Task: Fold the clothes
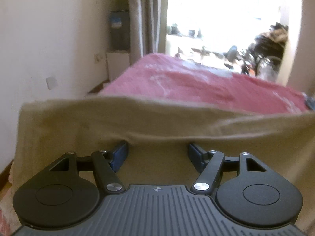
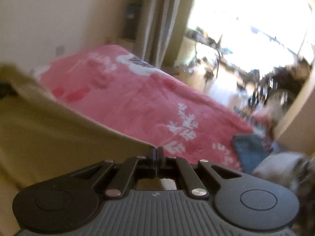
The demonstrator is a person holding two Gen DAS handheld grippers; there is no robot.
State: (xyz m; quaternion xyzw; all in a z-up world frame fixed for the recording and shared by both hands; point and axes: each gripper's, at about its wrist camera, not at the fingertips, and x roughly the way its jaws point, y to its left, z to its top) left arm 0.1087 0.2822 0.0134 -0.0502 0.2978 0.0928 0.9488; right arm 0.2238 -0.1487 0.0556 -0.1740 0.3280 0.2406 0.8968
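Note:
An olive-khaki garment [image 1: 157,122] hangs lifted over a bed with a pink floral blanket [image 1: 187,82]. In the left wrist view my left gripper [image 1: 157,153] is open, its blue-padded fingers [image 1: 120,153] spread wide, with the cloth draped over and between them. In the right wrist view my right gripper [image 2: 156,153] is shut on the garment's edge [image 2: 59,129], which stretches away to the left. The blanket [image 2: 147,102] lies below it.
A blue folded cloth [image 2: 250,151] and a grey-white cloth [image 2: 279,165] lie at the bed's right edge. A white wall [image 1: 49,39] is on the left, a curtain [image 1: 145,15] and a bright doorway with clutter [image 1: 226,29] lie beyond the bed.

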